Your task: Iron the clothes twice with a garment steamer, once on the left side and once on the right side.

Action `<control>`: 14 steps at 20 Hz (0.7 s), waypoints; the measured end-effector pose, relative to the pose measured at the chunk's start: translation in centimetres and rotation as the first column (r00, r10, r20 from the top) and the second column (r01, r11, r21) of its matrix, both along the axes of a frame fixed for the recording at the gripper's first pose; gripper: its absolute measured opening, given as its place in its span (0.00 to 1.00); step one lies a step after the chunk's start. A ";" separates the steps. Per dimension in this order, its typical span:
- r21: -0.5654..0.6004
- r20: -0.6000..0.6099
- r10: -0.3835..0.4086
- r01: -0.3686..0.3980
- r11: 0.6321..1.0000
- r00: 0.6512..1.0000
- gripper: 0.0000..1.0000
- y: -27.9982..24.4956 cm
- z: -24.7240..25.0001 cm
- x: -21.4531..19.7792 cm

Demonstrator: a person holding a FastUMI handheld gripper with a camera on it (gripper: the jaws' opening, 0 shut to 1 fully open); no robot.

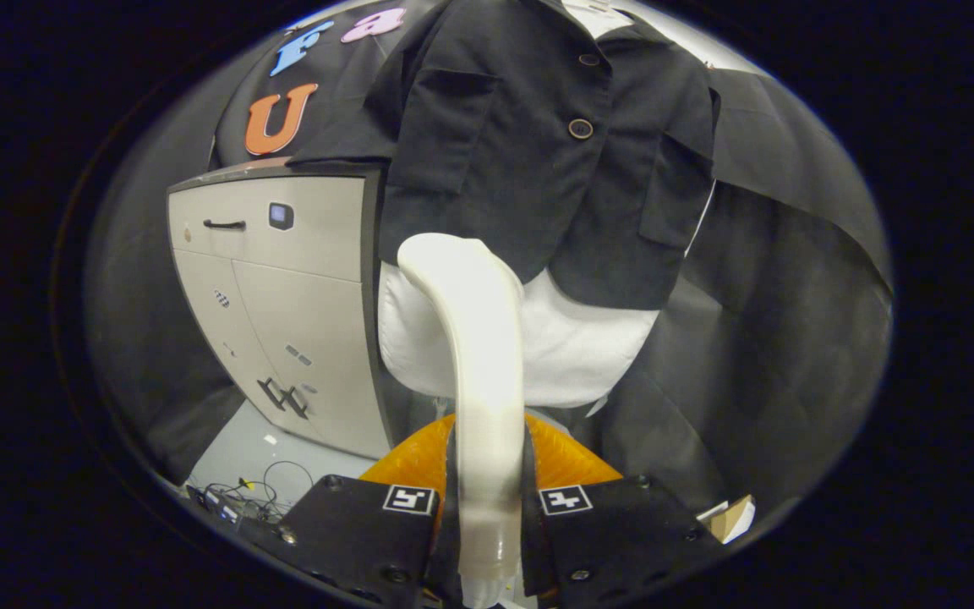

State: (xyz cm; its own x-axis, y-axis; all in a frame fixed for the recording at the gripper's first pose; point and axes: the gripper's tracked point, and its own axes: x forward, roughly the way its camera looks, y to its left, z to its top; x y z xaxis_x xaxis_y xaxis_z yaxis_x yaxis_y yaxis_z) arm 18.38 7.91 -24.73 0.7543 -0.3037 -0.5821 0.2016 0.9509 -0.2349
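Observation:
A white garment steamer [478,355] rises from between my fingers, and my gripper [487,499] is shut on its handle. Its curved head reaches the lower hem of a black jacket [529,152] that hangs straight ahead on a white torso form [580,347]. The steamer head sits at the jacket's left front panel, just below the left pocket flap; whether it touches the cloth I cannot tell. Two buttons run down the jacket's front, right of the steamer head.
A beige cabinet [284,296] with a dark handle stands left of the jacket. An orange object [563,461] sits just ahead of the fingers, under the torso form. Cables [259,495] lie on the floor at the lower left. Black cloth [774,338] hangs to the right.

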 end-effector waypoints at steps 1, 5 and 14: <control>0.004 0.014 -0.008 0.008 1.000 1.000 0.32 -0.1 0.6 -0.4; 0.027 0.090 -0.031 0.029 0.999 0.995 0.32 -1.1 5.8 -1.7; 0.001 0.389 -0.021 0.022 1.000 0.921 0.32 -7.5 23.0 -1.1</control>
